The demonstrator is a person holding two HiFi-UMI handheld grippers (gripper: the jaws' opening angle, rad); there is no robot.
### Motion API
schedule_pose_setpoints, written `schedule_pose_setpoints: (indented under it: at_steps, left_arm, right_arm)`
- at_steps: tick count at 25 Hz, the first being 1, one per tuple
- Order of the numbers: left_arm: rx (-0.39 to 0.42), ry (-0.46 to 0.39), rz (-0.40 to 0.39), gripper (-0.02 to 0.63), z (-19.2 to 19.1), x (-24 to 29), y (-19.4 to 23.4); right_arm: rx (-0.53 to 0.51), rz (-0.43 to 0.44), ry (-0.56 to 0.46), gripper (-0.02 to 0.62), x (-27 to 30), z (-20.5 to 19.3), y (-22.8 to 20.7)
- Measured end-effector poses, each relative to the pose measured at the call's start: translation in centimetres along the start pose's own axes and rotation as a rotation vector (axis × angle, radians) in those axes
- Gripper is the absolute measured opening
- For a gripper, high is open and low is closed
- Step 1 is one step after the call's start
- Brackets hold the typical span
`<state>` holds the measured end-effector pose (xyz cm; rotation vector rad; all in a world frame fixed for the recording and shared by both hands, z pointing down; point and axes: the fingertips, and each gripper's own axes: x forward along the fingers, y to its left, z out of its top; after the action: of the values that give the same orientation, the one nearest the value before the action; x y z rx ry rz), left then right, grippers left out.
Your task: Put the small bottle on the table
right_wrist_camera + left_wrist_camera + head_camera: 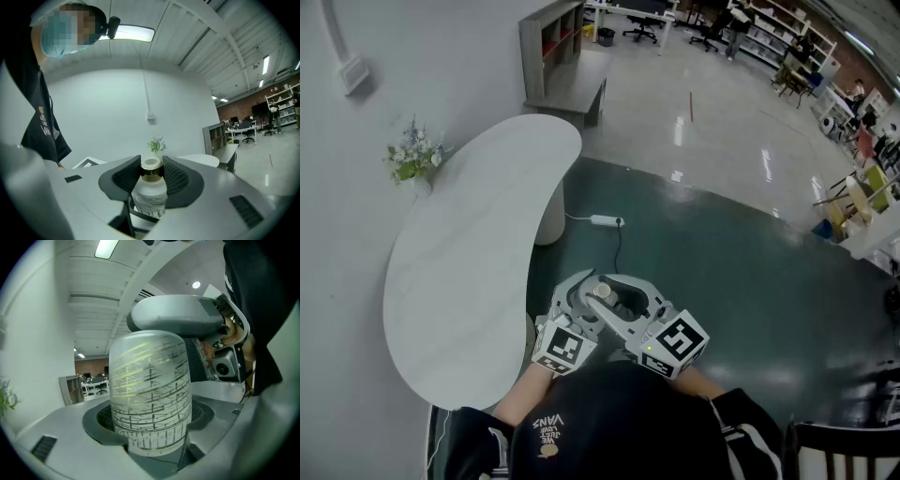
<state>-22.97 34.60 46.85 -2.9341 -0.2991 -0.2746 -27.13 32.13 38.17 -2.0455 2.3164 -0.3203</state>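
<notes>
The small bottle (602, 292) is frosted white with a line pattern, a gold collar and a pale cap. It is held up over the dark floor, just right of the white table (469, 272). My left gripper (589, 302) has its pads against the bottle's body (150, 390), which fills the left gripper view. My right gripper (623, 298) is closed on the neck, its pads flanking the gold collar of the bottle (151, 172). One right-gripper finger (178, 315) shows above the bottle in the left gripper view.
A pot of flowers (414, 159) stands at the table's far left edge by the wall. A power strip (607, 221) with its cable lies on the floor beyond the grippers. A grey shelf unit (553, 47) stands further back. A chair back (844, 450) is at lower right.
</notes>
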Motion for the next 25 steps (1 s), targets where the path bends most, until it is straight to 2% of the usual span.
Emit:
schedule_pose_setpoints:
  at_steps: [7,11,25]
  left_arm:
    - [-0.052,-0.003,-0.008,0.367,-1.4,0.4,1.0]
    - [-0.080,-0.012,-0.004,0.367,-1.9,1.5,2.5]
    - [-0.112,-0.006,0.078,0.367,-1.6,13.1,11.2]
  right_arm:
    - [0.021,0.010,0.021,0.163,1.5,-1.1,-1.0]
    - [0.038,0.044,0.024,0.163,2.8,-1.1,-2.6]
    - [0.016,0.222,0.063,0.161,6.9,1.0,-15.8]
